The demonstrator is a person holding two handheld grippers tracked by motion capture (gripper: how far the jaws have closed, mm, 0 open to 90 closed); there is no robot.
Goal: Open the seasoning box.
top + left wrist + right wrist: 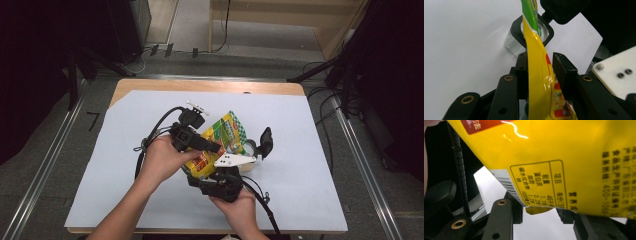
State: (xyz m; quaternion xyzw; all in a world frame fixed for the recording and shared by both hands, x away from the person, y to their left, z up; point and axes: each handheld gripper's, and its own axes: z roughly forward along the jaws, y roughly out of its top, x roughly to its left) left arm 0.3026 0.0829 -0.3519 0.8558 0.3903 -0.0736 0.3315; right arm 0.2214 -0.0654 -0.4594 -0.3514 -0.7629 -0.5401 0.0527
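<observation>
In the high view, 2 hands work over the middle of a white sheet (125, 165) that covers a wooden table (210, 86). The left gripper (212, 147) comes in from 9 o'clock and is clamped on a yellow-and-green snack packet (225, 131). In the left gripper view its 2 black jaws press flat against both faces of the packet (540, 82), which runs edge-on between them toward 12 o'clock.

The packet is held off the sheet, tilted, its green end pointing to 1 o'clock in the high view. In the left gripper view that green end hangs over the open mouth of a small clear jar (515, 42) with a black collar. The jar's black flip lid (562, 10) stands open at 1 o'clock from it. In the high view the jar (249, 148) sits just right of the packet, with the lid (266, 141) raised beside it.

The right gripper (222, 175) comes up from 6 o'clock under the packet's lower yellow end. In the right gripper view the packet's printed back (574, 165) lies across the jaws, its bottom edge and barcode at their tips. Whether they pinch it or merely stand beside it, I cannot tell.
</observation>
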